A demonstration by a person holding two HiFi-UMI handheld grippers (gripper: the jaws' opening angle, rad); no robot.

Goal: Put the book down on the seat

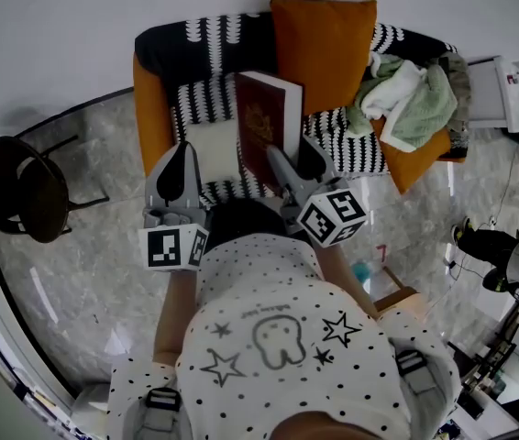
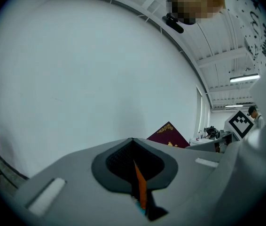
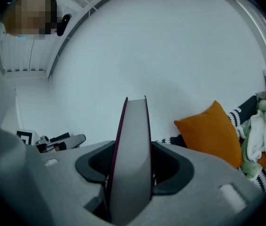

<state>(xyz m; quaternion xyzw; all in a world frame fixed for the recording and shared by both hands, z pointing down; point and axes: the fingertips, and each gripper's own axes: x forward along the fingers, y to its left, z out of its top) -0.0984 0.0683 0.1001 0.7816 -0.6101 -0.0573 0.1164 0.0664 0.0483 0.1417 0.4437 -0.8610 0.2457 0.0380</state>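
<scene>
"Two grippers – what's each doing?"

"R gripper (image 1: 294, 161) is clamped on the book (image 1: 261, 122), one jaw on each cover. L gripper (image 1: 183, 163) has its jaws together w/ nothing btwn them."

"Where's the book vs. the sofa (image 1: 163, 42)?"

"Held upright over the sofa's seat, approx. mid-seat. Dark red cover w/ gold print. Can't tell if the bottom edge touches the seat (the gripper hides it)."

"And in the R gripper view?"

"Pale page edge stands straight up btwn the jaws and fills the gap."

"What else is on the sofa?"

"Orange cushion (image 1: 324, 49) leans on the sofa's backrest, behind the book. Pale cushion (image 1: 215, 147) lies on the seat, btwn the book and the L gripper. Heap of white & green cloth (image 1: 408, 99) sits at the sofa's right end. Black chair (image 1: 21, 186) stands on the floor, off the sofa's left end."
</scene>
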